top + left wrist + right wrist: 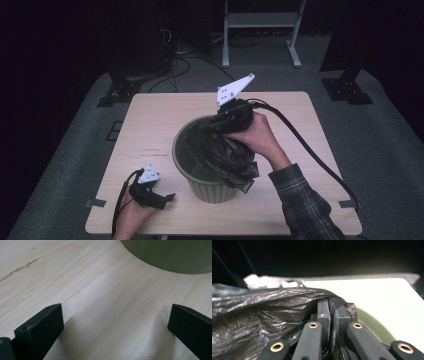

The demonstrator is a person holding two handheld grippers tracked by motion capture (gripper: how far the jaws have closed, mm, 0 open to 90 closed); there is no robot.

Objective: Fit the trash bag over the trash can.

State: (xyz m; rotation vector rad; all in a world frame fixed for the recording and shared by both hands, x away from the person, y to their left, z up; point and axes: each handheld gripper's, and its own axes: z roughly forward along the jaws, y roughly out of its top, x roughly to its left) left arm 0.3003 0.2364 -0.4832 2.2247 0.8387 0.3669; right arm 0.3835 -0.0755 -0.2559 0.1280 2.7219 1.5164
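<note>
- Dark floor and black drapes surround a pale wooden counter (150, 120), with a white frame standing at the back of the room.
- At the counter's middle stands a green ribbed bin (212, 190), and a black plastic bag (225, 150) hangs bunched over its right rim, partly down inside.
- Right tongs (235, 112) sit above the bin's far rim, jaws pressed nearly together with a fold of the bag pinched between them; the right gripper view shows the film wrapped around both jaws.
- Left tongs (162, 199) rest low on the counter beside the bin's left foot, jaws wide apart and holding nothing.
- The bag looks very light, limp and slick: it will crumple, cling and slide through a loose pinch, and thin film could tear if dragged across the rim.
- Best purchase is likely at the bag's mouth edge, gathering a doubled fold, with the free tongs taking the opposite edge to spread it over the rim.
</note>
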